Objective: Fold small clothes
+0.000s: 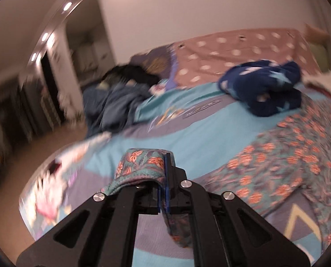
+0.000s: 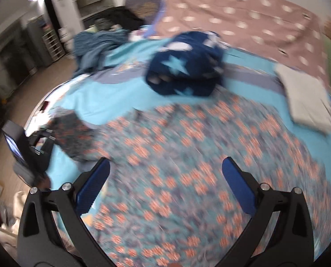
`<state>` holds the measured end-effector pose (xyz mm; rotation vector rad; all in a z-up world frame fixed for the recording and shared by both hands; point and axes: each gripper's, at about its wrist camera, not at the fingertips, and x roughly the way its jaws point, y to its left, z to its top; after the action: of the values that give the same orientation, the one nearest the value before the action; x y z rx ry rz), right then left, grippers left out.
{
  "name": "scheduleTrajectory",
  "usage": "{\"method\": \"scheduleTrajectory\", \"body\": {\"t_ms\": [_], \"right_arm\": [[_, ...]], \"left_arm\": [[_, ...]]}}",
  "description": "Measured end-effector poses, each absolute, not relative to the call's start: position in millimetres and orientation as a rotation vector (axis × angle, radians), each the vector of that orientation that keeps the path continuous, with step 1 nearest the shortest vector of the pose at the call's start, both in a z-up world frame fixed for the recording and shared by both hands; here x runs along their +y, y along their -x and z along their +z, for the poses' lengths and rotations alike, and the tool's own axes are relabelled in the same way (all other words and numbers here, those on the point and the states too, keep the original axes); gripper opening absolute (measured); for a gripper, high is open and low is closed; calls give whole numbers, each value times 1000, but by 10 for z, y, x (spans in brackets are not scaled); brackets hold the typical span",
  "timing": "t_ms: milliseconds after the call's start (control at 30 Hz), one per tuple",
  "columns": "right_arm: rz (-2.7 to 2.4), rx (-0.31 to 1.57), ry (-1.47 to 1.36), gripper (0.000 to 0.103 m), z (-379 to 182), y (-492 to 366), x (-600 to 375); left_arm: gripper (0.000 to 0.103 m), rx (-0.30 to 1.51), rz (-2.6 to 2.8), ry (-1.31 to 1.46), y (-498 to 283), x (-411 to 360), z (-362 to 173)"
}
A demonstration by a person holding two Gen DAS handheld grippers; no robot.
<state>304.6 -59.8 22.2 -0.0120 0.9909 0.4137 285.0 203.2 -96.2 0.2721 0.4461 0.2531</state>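
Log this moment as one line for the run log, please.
task: fold clothes | left gripper: shut on floral garment edge | right gripper: open above garment | nearby: navy star garment on bed

Counts, both views blurred:
- floral garment (image 2: 187, 155): 1, teal with orange flowers, spread on the bed
- navy star garment (image 2: 185, 71): 1, bunched
- blue-grey clothes heap (image 2: 94, 44): 1 heap, maybe more than one item, can't separate
- dark item (image 1: 129, 73) behind that heap: 1
- folded white cloth (image 2: 305, 98): 1
- pink dotted cover (image 2: 243, 15) at the far end: 1
- bed (image 1: 187, 129) with turquoise sheet: 1
- grippers: 2, left gripper (image 1: 166, 178) and right gripper (image 2: 165, 189), two fingers each
- ceiling spotlights (image 1: 67, 6) in left view: 4
- shelf unit (image 2: 51, 42): 1
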Motion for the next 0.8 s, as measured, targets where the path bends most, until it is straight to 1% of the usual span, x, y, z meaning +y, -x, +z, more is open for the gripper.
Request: {"method": "scheduleTrajectory", "body": {"t_ms": [100,167,300,433,533,600,667,800], "right_arm": [[563,1002,125,101,350,-3338,-269],[623,1056,121,101,325,-3547,-120],[684,1248,10,101,11,-3833,36],[686,1352,67,101,-267,-3949,227],[652,1445,202,101,-464,-3972,459],[614,1474,299,101,-505,-3944,648],[613,1464,402,101,-503,-3872,860],[622,1421,712,101,-569,-3584,1421]], "left_arm": [[2,385,252,-548,-2837,1448,-980],[2,369,215,-676,-2807,1136,-1070],[3,390,86,-842,-2702,646,-1317],[3,382,12,-1046,-2545,262,-1609],[3,359,-3,-1182,-2479,121,-1818],[3,353,-10,-1196,-2459,101,-1821],[4,365,-13,-1211,-2474,78,-1804],[4,367,-19,-1280,-2464,-12,-1862]]}}
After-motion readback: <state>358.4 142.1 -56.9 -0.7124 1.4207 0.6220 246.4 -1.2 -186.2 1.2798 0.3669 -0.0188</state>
